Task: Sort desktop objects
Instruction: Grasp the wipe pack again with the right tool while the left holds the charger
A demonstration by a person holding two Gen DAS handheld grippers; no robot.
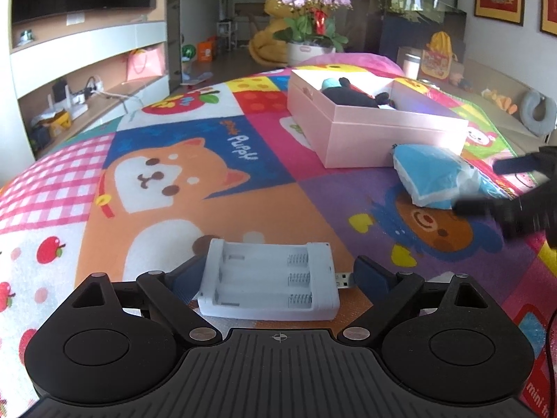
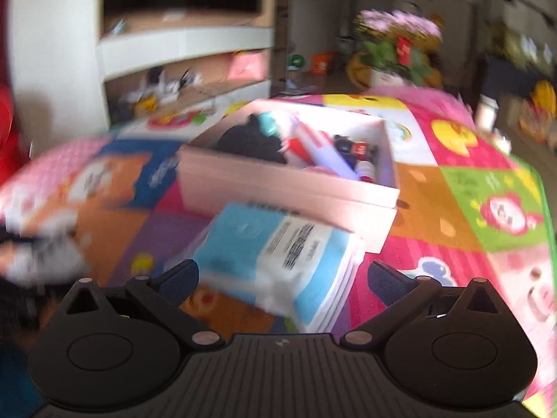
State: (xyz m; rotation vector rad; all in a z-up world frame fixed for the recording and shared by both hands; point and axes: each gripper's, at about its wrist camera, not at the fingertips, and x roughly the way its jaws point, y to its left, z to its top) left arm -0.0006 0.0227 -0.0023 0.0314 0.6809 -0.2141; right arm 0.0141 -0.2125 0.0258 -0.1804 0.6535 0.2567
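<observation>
Showing box [image 2: 289,188] contents, right wrist only.

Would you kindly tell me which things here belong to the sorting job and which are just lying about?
Part of the job:
- white battery charger, between the open left gripper fingers
- blue-and-white packet, in front of the right gripper
- pink box

Just lying about:
- flower pot
- grey neck pillow

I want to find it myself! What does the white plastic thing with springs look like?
Find the colourful cartoon mat, then its orange patch nearest the left gripper. The charger lies there: white, with three empty battery slots, springs and a USB plug.
</observation>
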